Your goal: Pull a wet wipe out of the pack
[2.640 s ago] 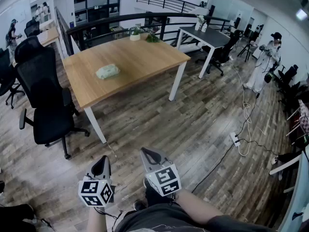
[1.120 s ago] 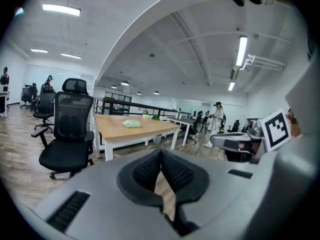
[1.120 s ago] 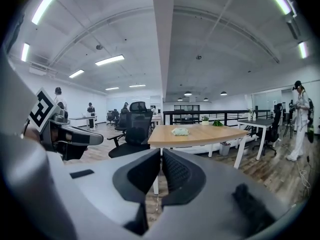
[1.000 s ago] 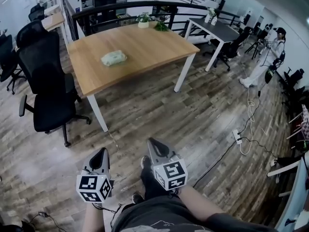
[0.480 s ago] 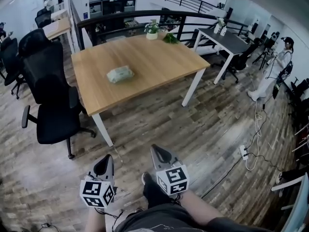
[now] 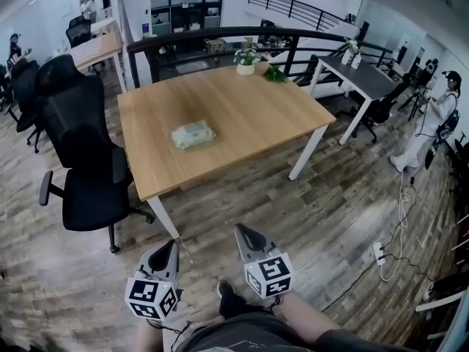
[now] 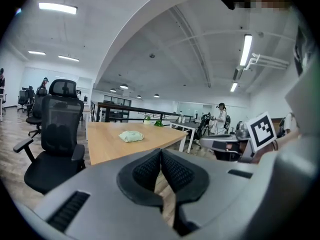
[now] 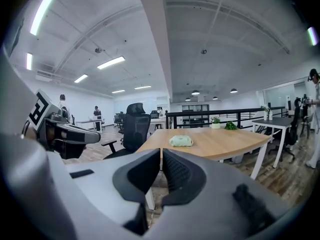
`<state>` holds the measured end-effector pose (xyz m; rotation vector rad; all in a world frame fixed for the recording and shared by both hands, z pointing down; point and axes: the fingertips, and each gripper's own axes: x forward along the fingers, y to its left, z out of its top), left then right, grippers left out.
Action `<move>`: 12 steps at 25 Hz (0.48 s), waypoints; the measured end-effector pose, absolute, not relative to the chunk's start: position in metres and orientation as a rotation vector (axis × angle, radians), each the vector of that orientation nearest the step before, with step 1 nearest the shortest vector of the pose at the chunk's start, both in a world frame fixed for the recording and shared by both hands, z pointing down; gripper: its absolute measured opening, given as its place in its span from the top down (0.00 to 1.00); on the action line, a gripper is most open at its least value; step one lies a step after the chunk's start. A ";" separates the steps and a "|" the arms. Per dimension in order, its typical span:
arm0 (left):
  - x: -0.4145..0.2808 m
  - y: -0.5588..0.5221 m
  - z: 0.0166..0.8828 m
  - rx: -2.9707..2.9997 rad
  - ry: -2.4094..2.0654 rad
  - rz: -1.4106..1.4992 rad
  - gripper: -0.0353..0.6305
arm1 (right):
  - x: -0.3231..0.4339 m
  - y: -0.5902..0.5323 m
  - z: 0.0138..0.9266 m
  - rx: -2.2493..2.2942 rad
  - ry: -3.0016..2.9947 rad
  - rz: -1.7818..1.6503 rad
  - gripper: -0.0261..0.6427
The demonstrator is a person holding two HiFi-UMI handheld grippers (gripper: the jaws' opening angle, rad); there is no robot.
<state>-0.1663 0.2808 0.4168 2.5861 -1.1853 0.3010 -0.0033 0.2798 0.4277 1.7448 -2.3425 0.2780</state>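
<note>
- Pale wood is the table (image 6: 249, 116) ahead of me, standing on white legs on the grey plank floor (image 6: 322, 196).
- The wet wipe pack (image 6: 193, 134), soft and pale green, lies flat on that table. It is nearer the left edge than the right, and about midway between the near and far edges, with bare wood all round it.
- My left gripper (image 6: 168, 246) is low in the head view, over the floor and well short of the table's near edge. Its tip points toward the table.
- In the left gripper view its two ribbed black pads (image 7: 150, 169) are pressed together with nothing between them. The pack shows far off above them.
- My right gripper (image 6: 242, 232) is just beside the left one, also over the floor and well apart from the pack.
- In the right gripper view its jaws are closed tip to tip and empty, with the pack small beyond them on the tabletop.
- Each gripper carries its marker cube (image 6: 268, 276) at the back, close to my forearms.
- A black office chair (image 6: 84, 152) stands by the table's left edge.
- A small potted plant (image 6: 247, 59) sits at the table's far edge, near the far right corner, with loose green leaves beside it.
- A dark railing (image 6: 220, 35) curves behind the far edge.
- A darker table (image 6: 359, 72) stands beyond the right corner.
- A person in white (image 6: 432, 116) stands far right.
- A power strip (image 6: 380, 252) lies on the floor with its cables.
</note>
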 end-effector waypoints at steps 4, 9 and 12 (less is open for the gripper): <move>-0.152 0.251 0.417 2.580 -1.212 0.336 0.93 | 0.002 0.250 0.428 1.699 -2.399 0.291 0.92; -0.128 0.214 0.423 2.559 -1.241 0.379 0.93 | 0.028 0.209 0.439 1.671 -2.419 0.326 0.92; -0.118 0.197 0.428 2.540 -1.252 0.399 0.93 | 0.044 0.189 0.444 1.677 -2.430 0.354 0.92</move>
